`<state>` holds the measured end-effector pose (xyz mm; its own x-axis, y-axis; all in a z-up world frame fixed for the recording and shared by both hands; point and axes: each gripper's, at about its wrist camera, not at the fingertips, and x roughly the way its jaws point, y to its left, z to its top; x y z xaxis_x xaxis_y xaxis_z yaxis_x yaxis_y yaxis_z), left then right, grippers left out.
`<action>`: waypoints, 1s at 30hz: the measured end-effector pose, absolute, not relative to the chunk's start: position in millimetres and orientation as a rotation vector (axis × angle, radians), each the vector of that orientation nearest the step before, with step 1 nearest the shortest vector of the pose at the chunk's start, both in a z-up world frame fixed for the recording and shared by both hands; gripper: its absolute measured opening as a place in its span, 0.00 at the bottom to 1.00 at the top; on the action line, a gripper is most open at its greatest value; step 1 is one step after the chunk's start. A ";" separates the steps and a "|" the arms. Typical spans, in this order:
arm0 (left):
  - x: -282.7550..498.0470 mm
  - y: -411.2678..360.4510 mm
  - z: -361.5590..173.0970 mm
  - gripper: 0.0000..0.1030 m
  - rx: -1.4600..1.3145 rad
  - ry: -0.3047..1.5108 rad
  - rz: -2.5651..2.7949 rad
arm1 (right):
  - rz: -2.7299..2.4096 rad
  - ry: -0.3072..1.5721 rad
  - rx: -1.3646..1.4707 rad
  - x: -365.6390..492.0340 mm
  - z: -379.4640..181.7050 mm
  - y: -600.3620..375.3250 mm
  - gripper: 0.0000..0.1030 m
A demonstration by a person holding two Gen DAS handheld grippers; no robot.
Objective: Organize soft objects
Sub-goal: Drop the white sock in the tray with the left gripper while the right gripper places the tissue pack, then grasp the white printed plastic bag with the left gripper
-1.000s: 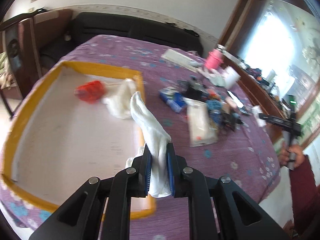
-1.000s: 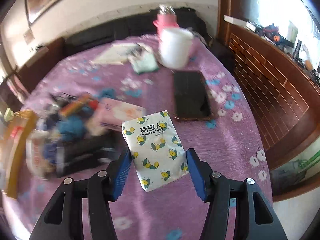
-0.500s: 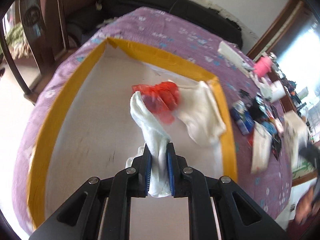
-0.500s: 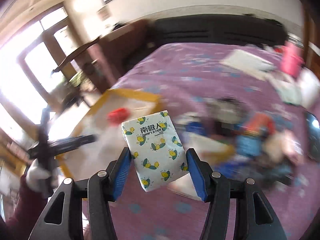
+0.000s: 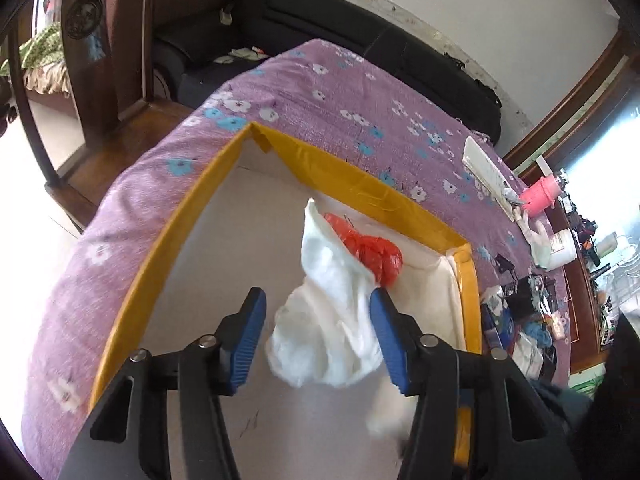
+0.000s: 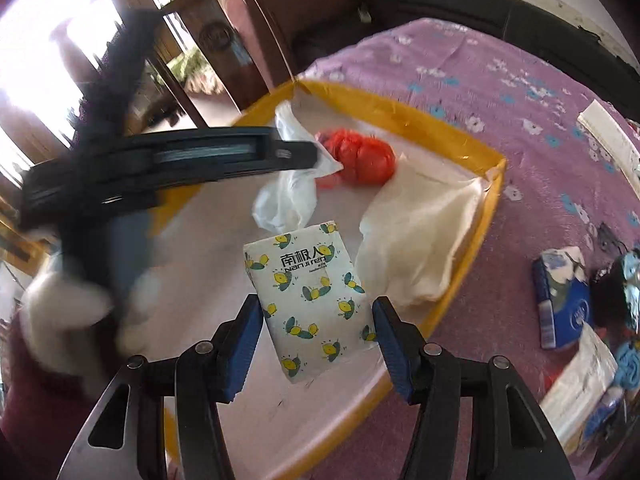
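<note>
A yellow-rimmed white tray [image 5: 340, 172] lies on the purple flowered table; it also shows in the right wrist view [image 6: 476, 248]. My left gripper [image 5: 318, 340] is open above the tray, and a white sock [image 5: 332, 320] is loose between its fingers, blurred, over a red plastic bag [image 5: 372, 252]. In the right wrist view the sock [image 6: 288, 184] hangs below the left gripper, beside the red bag [image 6: 360, 156] and a cream cloth [image 6: 420, 240]. My right gripper [image 6: 318, 344] is shut on a white tissue pack with yellow lemons [image 6: 312, 300] above the tray.
Clutter lies on the table right of the tray: a blue packet [image 6: 560, 300], a tissue pack [image 6: 580, 384], a pink cup [image 5: 540, 196], a white jar [image 5: 564, 248]. A dark sofa [image 5: 360, 24] and wooden chair [image 5: 104, 40] stand behind.
My left gripper has opened and let go of the white sock over the tray. My right gripper has swung left with the tissue pack, from the cluttered side to above the tray.
</note>
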<state>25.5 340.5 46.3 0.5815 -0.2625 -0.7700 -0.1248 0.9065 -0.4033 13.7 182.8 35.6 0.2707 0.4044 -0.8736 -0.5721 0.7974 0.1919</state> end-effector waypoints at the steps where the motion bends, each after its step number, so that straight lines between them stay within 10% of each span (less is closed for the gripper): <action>1: 18.7 341.5 49.5 0.53 -0.446 0.943 -0.090 | 0.654 1.116 -0.180 16.9 33.0 185.2 0.60; 17: -73.3 331.5 102.3 0.74 -0.454 0.780 -0.114 | 0.563 0.835 -0.113 -11.7 84.5 105.0 0.81; 30: -86.2 147.0 87.5 0.81 -0.202 0.903 -0.399 | 0.194 0.839 0.230 -80.2 63.6 -149.9 0.87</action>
<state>-86.2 147.0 87.5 0.5527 -0.4186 -0.7206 0.2510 0.9082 -0.3350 -80.2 -149.9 63.6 0.6534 0.2594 -0.7112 -0.0791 0.9577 0.2766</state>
